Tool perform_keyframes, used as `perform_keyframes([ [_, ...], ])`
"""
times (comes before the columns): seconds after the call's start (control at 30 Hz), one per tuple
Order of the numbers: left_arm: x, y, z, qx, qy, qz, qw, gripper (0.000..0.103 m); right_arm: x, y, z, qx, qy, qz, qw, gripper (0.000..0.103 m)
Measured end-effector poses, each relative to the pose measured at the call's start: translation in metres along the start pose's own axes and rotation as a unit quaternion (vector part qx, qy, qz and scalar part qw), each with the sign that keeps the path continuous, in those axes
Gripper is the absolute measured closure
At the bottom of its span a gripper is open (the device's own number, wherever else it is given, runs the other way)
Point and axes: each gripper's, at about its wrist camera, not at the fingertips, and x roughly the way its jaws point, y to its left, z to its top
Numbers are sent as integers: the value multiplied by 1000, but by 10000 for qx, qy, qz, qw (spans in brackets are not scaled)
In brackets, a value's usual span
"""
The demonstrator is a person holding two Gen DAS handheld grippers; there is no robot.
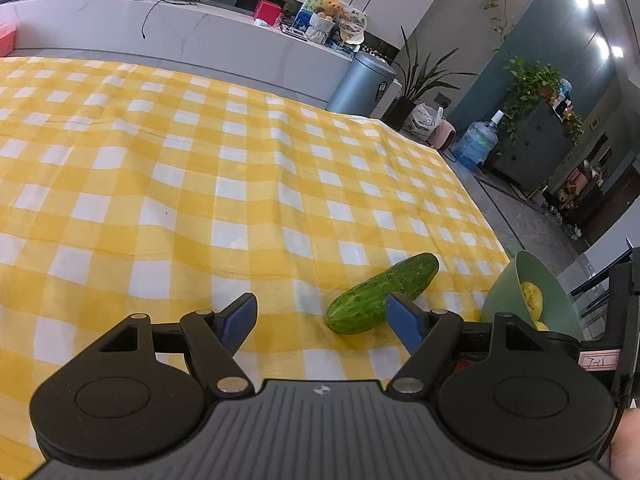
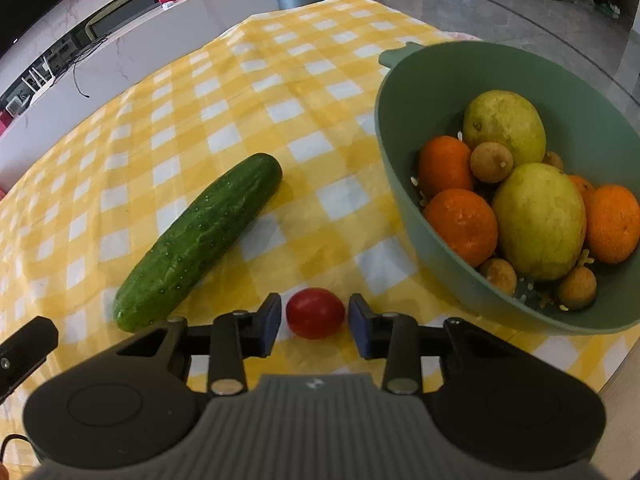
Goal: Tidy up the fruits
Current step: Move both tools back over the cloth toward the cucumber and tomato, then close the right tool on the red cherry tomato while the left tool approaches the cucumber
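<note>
— Two grippers over a yellow-and-white checked tablecloth (image 2: 224, 92) on the table; what do they hold?

— Nothing. The right gripper (image 2: 314, 320) has its fingers parted around a small red cherry tomato (image 2: 315, 313) at lower centre, not touching it. The left gripper (image 1: 320, 320) is spread wide and empty.

— And the rest?

— A long, bumpy dark green cucumber (image 2: 196, 240) lies left of centre; a green plastic colander bowl (image 2: 404, 120) at right holds oranges, yellow-green guavas and small brown longans.
</note>
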Motion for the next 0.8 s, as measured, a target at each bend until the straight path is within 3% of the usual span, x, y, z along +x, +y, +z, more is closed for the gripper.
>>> perform_keyframes([
  [0.17,2,-2,-2,74,16,32,10000,17,0,2,0,-163,-56,-72,9998,76],
  [0.47,9,-8,-8,373,41,212,9991,17,1,-2,0,-187,-14,78,9998,76],
  [0.8,11,-15,-14,663,72,368,9971,17,3,6,-2,-513,-1,-60,9987,75],
])
